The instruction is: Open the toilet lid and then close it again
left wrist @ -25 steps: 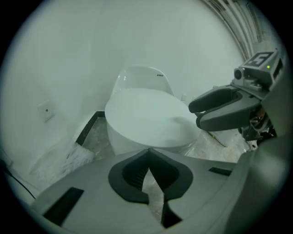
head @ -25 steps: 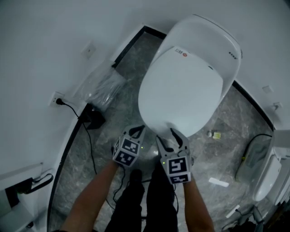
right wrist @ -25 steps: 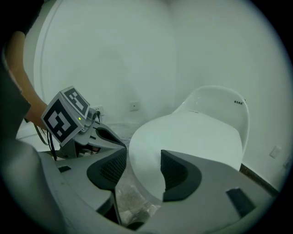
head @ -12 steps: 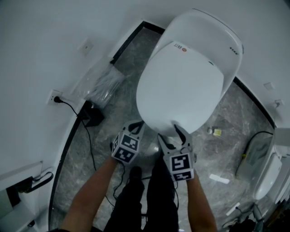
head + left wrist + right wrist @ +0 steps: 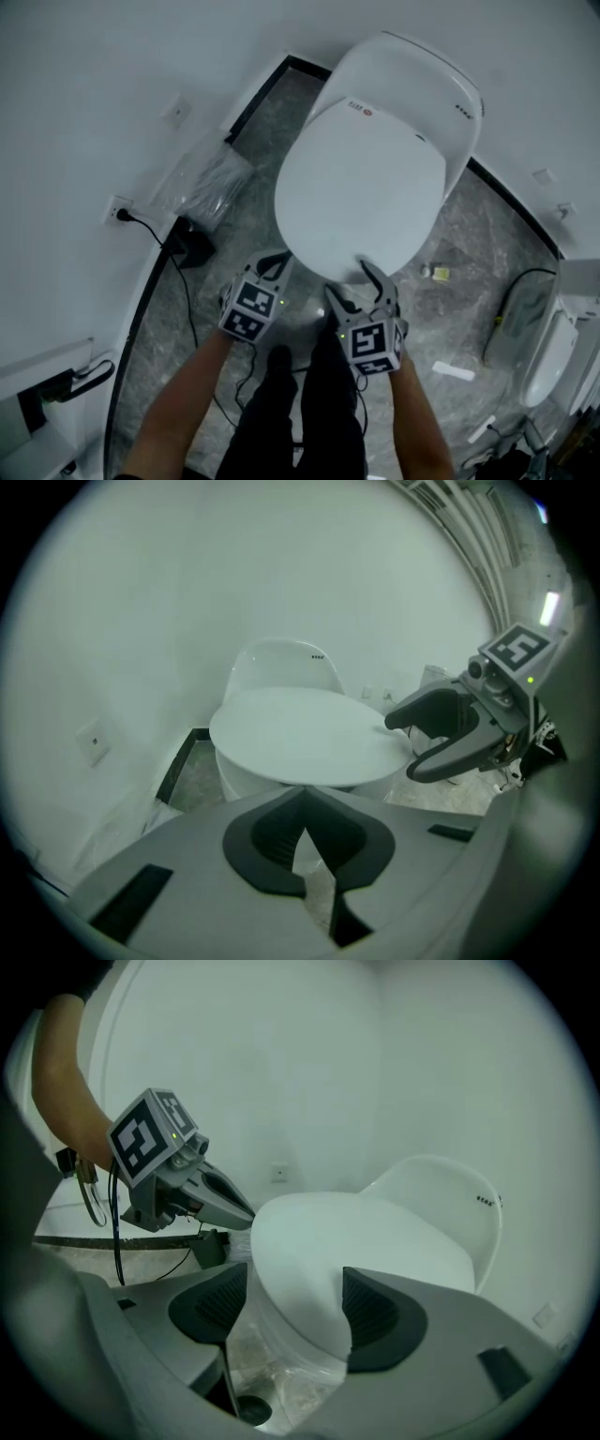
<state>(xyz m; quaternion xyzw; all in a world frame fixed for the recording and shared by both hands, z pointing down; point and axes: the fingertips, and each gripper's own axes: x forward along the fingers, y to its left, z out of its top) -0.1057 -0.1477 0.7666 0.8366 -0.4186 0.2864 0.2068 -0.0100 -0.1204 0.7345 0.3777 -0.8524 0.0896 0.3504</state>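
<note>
- Wall [image 5: 94, 75]: plain white, curving around the left and top of the head view.
- Floor [image 5: 478, 234]: grey, marble-patterned, edged by a dark strip where it meets the wall.
- Toilet [image 5: 417, 66]: white, set with its back against the wall.
- Toilet lid [image 5: 361, 187]: a white oval lying down over the bowl. Its front edge points toward the person. Whether it rests fully on the seat or sits slightly raised is not clear from these views.
- Person's forearms [image 5: 178, 403]: bare, reaching forward from the bottom of the head view, one behind each gripper.
- Right gripper [image 5: 347, 279]: at the lid's front edge, with a marker cube [image 5: 373, 345] on top. In the right gripper view its jaws stand wide apart [image 5: 295, 1307]. The lid's front rim lies between the two dark pads [image 5: 370, 1312], and the pads are not pressed against it.
- Left gripper [image 5: 275, 262]: just left of the lid's front edge and apart from it. In the left gripper view its jaws are drawn together [image 5: 305, 832], tips meeting, with nothing between them.
- Plastic bag [image 5: 202, 183]: clear and crumpled, on the floor by the wall, left of the toilet.
- Black box [image 5: 192, 246]: on the floor beside the bag, with a cable running to a wall socket [image 5: 119, 211].
- White strip [image 5: 453, 372]: lying on the floor to the right of the person.
</note>
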